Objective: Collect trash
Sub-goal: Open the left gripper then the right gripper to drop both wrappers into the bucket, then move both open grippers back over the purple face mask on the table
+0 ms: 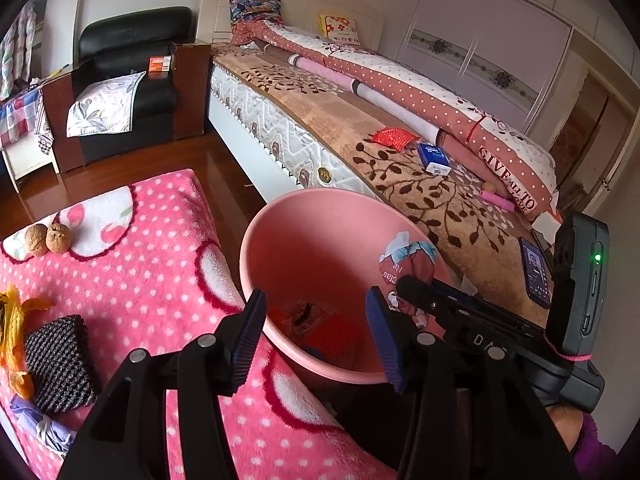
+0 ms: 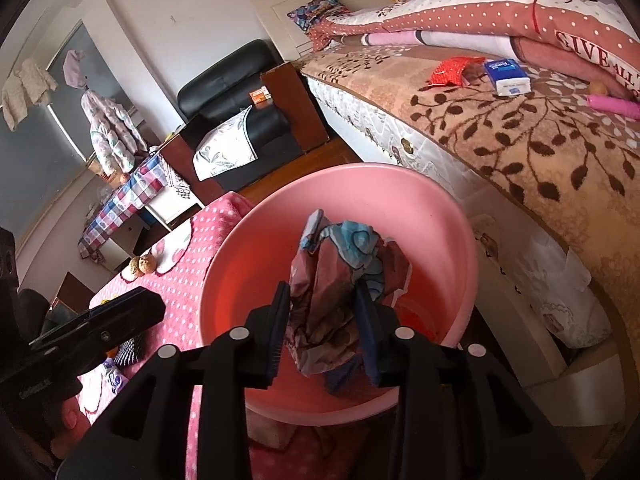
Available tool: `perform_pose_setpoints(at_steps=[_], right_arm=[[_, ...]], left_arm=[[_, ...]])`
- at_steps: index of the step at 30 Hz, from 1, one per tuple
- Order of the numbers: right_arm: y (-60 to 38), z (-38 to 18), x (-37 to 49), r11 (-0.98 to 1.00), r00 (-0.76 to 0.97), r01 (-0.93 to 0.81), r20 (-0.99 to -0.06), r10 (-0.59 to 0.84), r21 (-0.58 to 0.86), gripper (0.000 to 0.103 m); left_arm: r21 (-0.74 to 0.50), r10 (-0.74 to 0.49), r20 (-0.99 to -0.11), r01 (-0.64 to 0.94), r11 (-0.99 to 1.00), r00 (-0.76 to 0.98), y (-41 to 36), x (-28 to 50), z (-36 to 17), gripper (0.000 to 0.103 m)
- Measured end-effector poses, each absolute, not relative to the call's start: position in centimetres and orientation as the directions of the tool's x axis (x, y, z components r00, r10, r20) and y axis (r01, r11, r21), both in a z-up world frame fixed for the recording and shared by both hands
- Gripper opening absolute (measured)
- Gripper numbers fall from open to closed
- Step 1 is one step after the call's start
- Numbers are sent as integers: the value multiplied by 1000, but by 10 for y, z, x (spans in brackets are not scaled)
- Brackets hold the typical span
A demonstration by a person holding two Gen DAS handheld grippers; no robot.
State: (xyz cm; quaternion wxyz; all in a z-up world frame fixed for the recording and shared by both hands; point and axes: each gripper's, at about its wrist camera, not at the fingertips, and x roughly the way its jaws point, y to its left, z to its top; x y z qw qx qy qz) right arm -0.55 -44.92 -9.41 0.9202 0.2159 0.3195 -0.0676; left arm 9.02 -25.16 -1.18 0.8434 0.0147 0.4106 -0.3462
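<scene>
1. Trash first: we've got a crumpled wrapper sitting between the jaws of our right gripper, hanging right over the pink bin. Both pads are against it, so we're counting it as gripped.
2. Our left gripper is released, jaws spread wide with nothing between them, hovering over the near rim of the same bin. In the left wrist view the right gripper comes in from the right side with the wrapper at its tip.
3. Down in the bin we can make out some red and brownish scraps; too murky to say what they are.
4. Left of the bin is a pink polka-dot blanket with two walnuts, a banana peel and a dark striped pouch on it.
5. Right of the bin is the bed. On its leaf-pattern cover lie a red packet, a blue-and-white tissue pack just beside it, and a phone nearer to us.
6. Further back there's a black armchair on the wooden floor.
</scene>
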Motion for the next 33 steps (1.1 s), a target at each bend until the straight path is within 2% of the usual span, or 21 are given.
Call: perform_pose_setpoints(at_steps=[5, 16, 33], right_arm=[[-447, -94, -6, 898, 782, 266, -623, 11, 349, 40], [-431, -92, -6, 917, 778, 235, -627, 21, 322, 41], [-368, -83, 3, 966, 784, 58, -610, 113, 253, 41]], left_arm=[[-269, -577, -698, 590, 761, 424, -246, 88, -11, 51], [-278, -562, -700, 555, 784, 442, -228, 86, -13, 51], [-233, -469, -694, 445, 864, 547, -163, 83, -8, 51]])
